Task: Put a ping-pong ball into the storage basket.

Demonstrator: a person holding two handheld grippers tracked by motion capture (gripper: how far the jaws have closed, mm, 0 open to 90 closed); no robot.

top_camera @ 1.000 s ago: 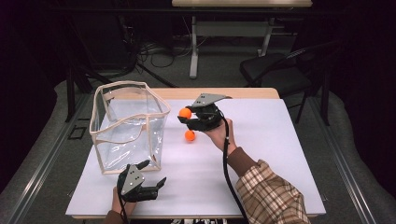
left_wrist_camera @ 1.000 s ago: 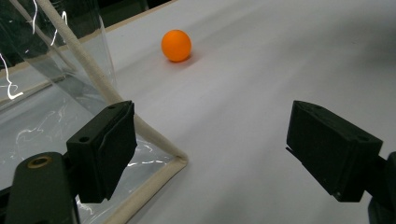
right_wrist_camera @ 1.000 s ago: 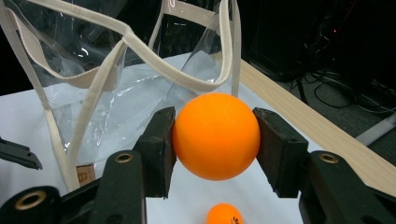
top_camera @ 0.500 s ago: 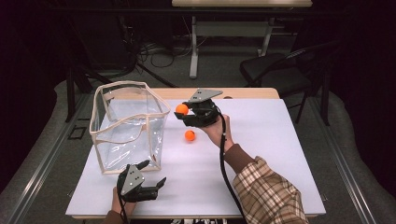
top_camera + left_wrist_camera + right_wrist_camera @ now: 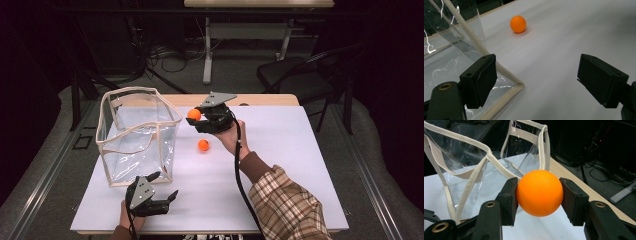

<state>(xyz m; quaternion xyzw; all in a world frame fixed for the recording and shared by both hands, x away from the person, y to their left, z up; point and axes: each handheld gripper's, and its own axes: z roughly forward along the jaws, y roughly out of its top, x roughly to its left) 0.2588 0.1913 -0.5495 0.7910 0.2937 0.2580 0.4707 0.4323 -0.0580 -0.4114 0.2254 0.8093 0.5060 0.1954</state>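
One orange ball (image 5: 539, 192) — round, axisless

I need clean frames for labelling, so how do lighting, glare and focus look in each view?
High view: white table bright, the room behind dark. Left gripper view: white glare streaks on the clear bag, soft shadow under the loose ball. Right gripper view: held ball sharp and evenly lit, background dim.

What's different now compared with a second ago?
The right gripper, shut on an orange ball, has carried it a little leftward toward the clear bag. The second ball on the table, the bag and the left gripper stayed put.
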